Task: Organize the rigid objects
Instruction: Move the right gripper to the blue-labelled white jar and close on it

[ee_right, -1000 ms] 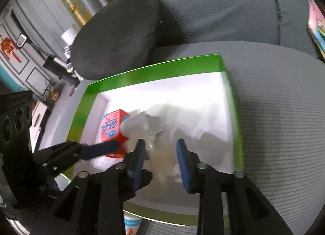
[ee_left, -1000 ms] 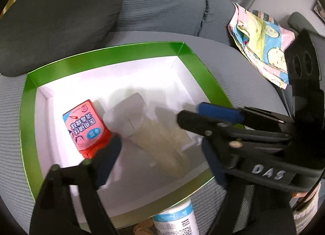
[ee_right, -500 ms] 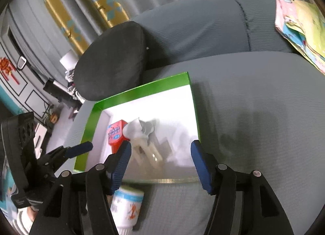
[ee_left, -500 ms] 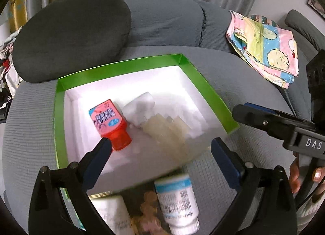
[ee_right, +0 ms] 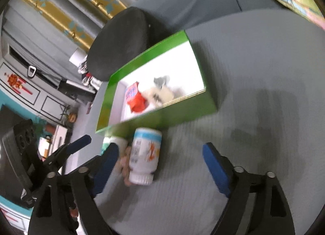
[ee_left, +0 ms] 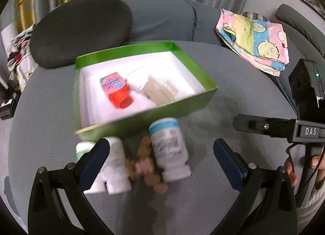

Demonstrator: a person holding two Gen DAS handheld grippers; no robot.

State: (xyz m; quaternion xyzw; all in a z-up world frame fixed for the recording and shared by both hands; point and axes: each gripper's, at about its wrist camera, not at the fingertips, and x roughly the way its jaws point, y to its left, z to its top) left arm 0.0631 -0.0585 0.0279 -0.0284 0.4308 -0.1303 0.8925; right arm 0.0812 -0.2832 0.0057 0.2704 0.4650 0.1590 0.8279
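A green box [ee_left: 182,101] with a white inside rests on the grey sofa seat. Inside it lie a red bottle [ee_left: 116,91] and a clear packet of beige pieces [ee_left: 159,91]. In front of the box lie a blue-labelled white bottle [ee_left: 169,149], a second white bottle [ee_left: 110,167] and a small brown-pink thing [ee_left: 146,167] between them. My left gripper [ee_left: 161,151] hovers over them, its jaws opening and its pads touching nothing. The right gripper [ee_right: 160,157] is also opening, with nothing held; the blue-labelled bottle [ee_right: 145,155] lies just left of its middle, near the box [ee_right: 162,116].
A dark round cushion [ee_left: 81,30] leans on the sofa back behind the box. A folded patterned cloth [ee_left: 254,38] lies at the far right. A person's hand [ee_left: 292,170] holds the right gripper's handle. Bare grey seat [ee_right: 254,97] spreads right of the box.
Both grippers have drawn back from inside the box and widened. The right one let go of the clear packet, which stays in the box. The bottles in front came into view.
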